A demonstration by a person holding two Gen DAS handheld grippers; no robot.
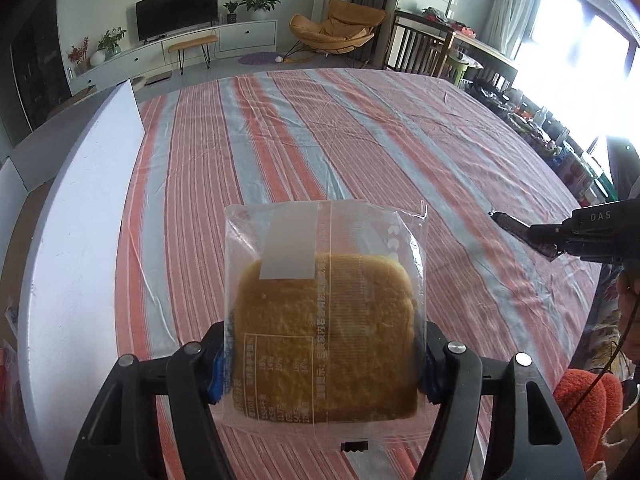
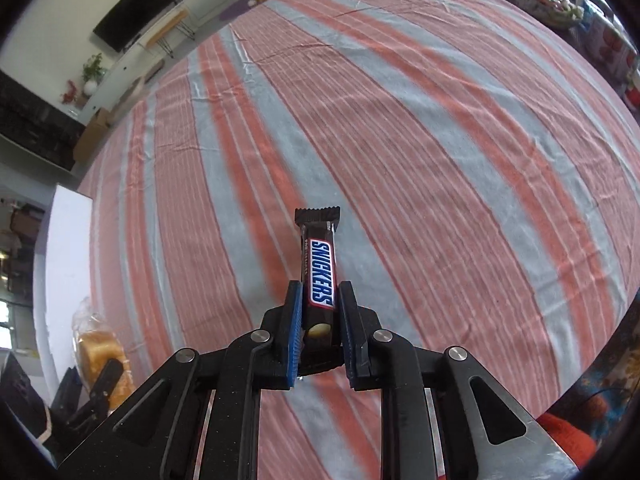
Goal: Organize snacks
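My left gripper (image 1: 322, 364) is shut on a clear-wrapped square cake (image 1: 324, 336) and holds it above the striped tablecloth (image 1: 304, 132). My right gripper (image 2: 319, 332) is shut on a Snickers bar (image 2: 320, 272) that sticks forward over the cloth. The right gripper with the bar's end also shows at the right edge of the left wrist view (image 1: 520, 228). The left gripper with the cake shows at the lower left of the right wrist view (image 2: 100, 360).
A white board (image 1: 80, 216) lies along the table's left side. Cluttered items (image 1: 560, 148) line the far right edge by the window. An orange cloth (image 1: 588, 404) lies at the near right. A TV, chair and plants stand beyond the table.
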